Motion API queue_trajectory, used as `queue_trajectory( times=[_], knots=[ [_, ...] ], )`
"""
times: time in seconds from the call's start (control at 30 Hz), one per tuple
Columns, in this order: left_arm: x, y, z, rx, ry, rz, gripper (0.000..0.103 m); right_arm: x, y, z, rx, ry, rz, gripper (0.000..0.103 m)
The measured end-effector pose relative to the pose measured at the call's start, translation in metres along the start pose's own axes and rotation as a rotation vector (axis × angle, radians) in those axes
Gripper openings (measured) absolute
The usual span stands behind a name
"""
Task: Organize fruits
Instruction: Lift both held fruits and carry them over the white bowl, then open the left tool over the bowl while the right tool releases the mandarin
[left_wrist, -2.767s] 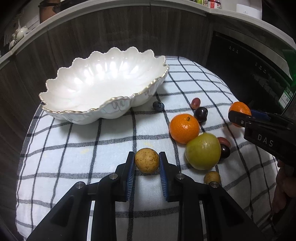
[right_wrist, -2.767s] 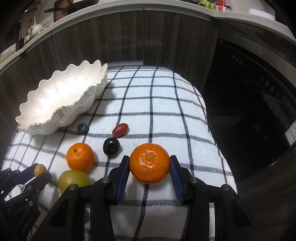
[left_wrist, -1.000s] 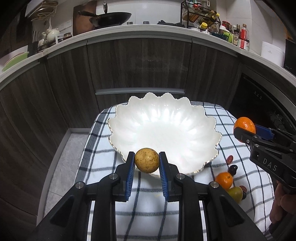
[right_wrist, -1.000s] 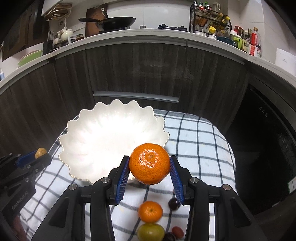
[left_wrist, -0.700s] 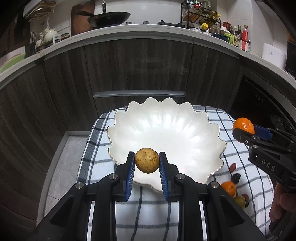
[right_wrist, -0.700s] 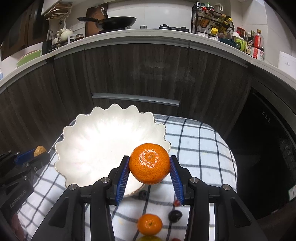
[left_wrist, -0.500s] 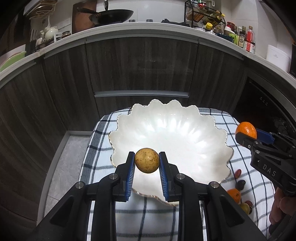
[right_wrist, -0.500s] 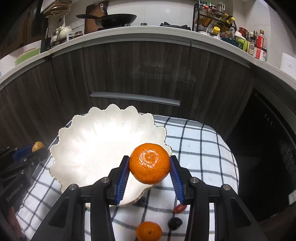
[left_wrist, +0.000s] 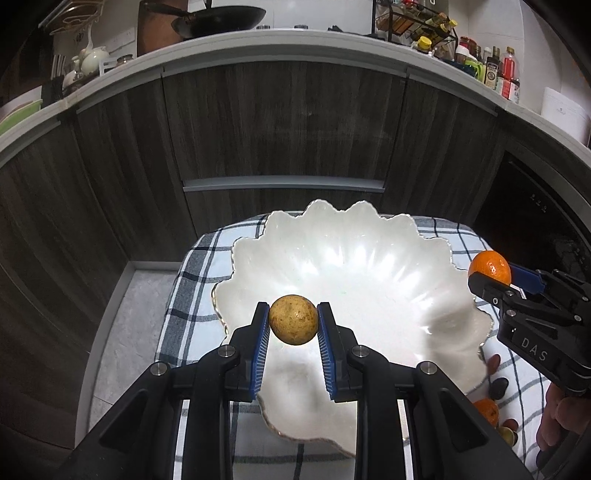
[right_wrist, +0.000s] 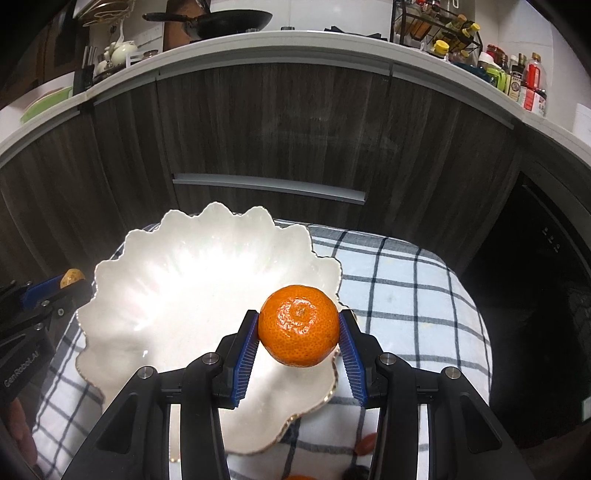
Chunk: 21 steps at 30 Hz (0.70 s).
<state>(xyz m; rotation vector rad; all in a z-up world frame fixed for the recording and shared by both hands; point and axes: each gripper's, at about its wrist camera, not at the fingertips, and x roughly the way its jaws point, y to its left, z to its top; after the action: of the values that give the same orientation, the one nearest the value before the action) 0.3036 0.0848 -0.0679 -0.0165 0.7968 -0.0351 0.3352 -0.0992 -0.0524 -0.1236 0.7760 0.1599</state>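
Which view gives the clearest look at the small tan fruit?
The left wrist view: the tan fruit sits whole and sharp in the left gripper. The right wrist view shows only a sliver of it at the left edge.

Black plastic grippers, silver screws; fingers (left_wrist: 258, 343) blue-ribbed inside; white "DAS" lettering on right gripper (left_wrist: 491, 280).

bowl (left_wrist: 369, 280) on the checked cloth (right_wrist: 406, 295), cupboards (left_wrist: 280, 122) behind it, small round fruit (left_wrist: 293, 319) over its left side, orange (right_wrist: 298, 325) over its right side, more fruit (left_wrist: 495, 391) on the cloth right of the bowl
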Motion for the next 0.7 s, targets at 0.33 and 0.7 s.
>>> queue_trajectory(
  times=[0.33,0.7],
  knots=[
    [0.023,-0.001,0.004,0.008,0.039,-0.011,0.026,0.032,-0.002,0.001,0.024,0.065,0.028,0.044],
    [0.04,0.001,0.0,0.002,0.094,-0.019,0.026,0.046,0.006,0.0,-0.001,0.114,0.042,0.044]
  ],
)
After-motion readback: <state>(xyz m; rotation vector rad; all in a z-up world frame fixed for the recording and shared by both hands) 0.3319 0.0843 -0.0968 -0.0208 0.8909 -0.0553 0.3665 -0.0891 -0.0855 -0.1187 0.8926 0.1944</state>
